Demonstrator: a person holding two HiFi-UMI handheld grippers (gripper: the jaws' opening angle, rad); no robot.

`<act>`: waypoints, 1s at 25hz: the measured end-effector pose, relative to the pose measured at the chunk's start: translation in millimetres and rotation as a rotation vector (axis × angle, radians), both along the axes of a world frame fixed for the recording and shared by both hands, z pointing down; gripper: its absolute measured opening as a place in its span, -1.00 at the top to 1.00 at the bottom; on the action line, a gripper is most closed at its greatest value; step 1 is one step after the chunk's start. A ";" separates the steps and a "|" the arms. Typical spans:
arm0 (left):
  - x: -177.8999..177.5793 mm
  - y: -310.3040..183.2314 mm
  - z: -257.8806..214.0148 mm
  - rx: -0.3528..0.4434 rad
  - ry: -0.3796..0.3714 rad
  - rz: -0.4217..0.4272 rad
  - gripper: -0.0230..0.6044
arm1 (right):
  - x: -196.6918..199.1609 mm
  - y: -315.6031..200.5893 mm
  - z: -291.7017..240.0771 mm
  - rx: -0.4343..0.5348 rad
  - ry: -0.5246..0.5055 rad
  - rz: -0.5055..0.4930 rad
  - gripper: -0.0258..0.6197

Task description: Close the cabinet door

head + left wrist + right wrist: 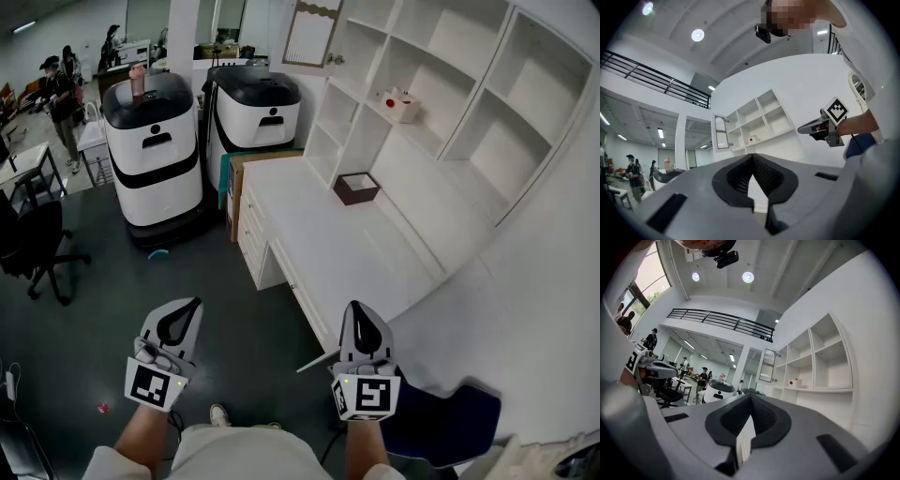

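The cabinet door (312,33), a white frame with a pale panel and a small knob, stands swung open at the left end of the upper shelving (441,84). It also shows far off as the cabinet door (721,132) and the cabinet door (768,365) in the gripper views. My left gripper (190,307) is shut and empty, low in the head view over the dark floor. My right gripper (359,309) is shut and empty too, near the desk's front corner. Both are far below and short of the door. Each one's pads meet at the tip: left gripper (752,157), right gripper (751,397).
A white desk (328,244) with drawers runs under the shelves and carries a small brown box (356,187). A white box with red marks (401,103) sits on a shelf. Two white machines (155,150) stand at the left, a black office chair (33,244) further left, a blue seat (441,422) by my right.
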State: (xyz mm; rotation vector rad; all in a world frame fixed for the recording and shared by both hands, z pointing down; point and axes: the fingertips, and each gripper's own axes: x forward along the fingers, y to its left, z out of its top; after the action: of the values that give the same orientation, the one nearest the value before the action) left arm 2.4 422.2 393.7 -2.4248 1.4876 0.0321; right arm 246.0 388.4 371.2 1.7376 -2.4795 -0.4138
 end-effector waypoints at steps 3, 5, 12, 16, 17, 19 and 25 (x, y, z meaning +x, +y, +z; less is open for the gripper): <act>3.5 -2.2 0.2 0.001 0.002 0.008 0.91 | 0.6 -1.4 0.7 0.001 0.004 0.001 0.93; 5.4 -2.9 1.1 -0.004 0.010 0.011 0.91 | 1.3 -1.9 2.6 -0.004 0.007 0.002 0.93; 4.9 -8.4 6.5 -0.015 0.019 0.011 0.91 | -3.6 -9.3 4.0 -0.023 -0.049 -0.061 0.93; -0.4 -12.1 10.5 -0.019 0.036 0.006 0.91 | -16.0 -19.4 0.0 -0.047 -0.119 -0.152 0.60; -3.1 -13.0 12.0 -0.023 0.039 0.005 0.91 | -18.9 -23.3 -1.8 -0.058 -0.146 -0.173 0.59; -9.3 -15.3 16.6 -0.031 0.043 0.004 0.91 | -22.5 -33.6 -6.9 -0.063 -0.168 -0.183 0.58; -43.2 -26.9 30.0 -0.056 0.074 -0.016 0.91 | -42.1 -66.5 -25.0 -0.035 -0.171 -0.174 0.32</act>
State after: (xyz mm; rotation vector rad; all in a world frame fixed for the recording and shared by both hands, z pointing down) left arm -40.7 395.3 423.7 -2.4807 1.5594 0.0785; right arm 203.9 321.9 346.2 1.6140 -2.7509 -0.2411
